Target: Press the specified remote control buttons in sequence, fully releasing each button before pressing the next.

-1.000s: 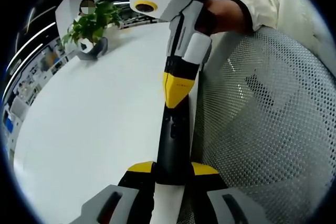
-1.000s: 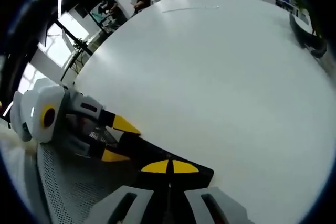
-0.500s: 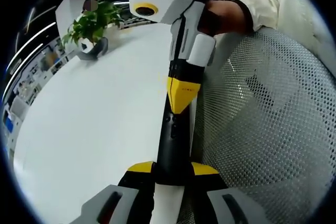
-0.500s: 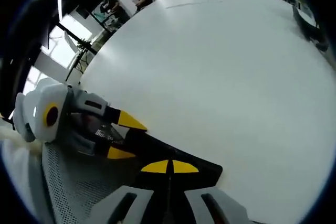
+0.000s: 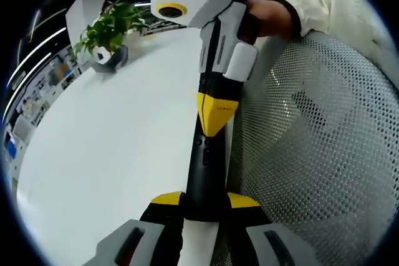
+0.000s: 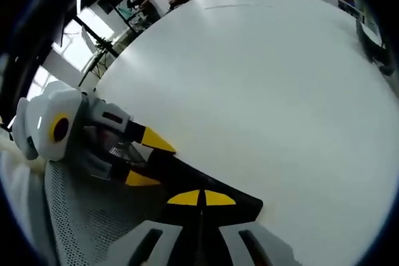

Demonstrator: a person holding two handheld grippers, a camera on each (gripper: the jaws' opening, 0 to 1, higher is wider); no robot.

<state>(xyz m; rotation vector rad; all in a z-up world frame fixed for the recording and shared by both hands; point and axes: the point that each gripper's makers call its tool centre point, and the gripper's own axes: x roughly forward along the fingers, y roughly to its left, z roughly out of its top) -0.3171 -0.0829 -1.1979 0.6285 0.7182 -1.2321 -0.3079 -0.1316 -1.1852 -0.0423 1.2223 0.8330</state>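
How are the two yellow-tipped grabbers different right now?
The left gripper clamps the black remote between its jaws; the right gripper has its closed tips together, pointing down onto the remote's top. The left gripper holds one end; the right gripper meets the other. Both have yellow tips and white bodies.

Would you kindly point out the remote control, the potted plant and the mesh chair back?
remote control (image 5: 204,166): left gripper view, button face.
potted plant (image 5: 111,24): left gripper view, leaves.
mesh chair back (image 5: 312,141): left gripper view, perforated panel.
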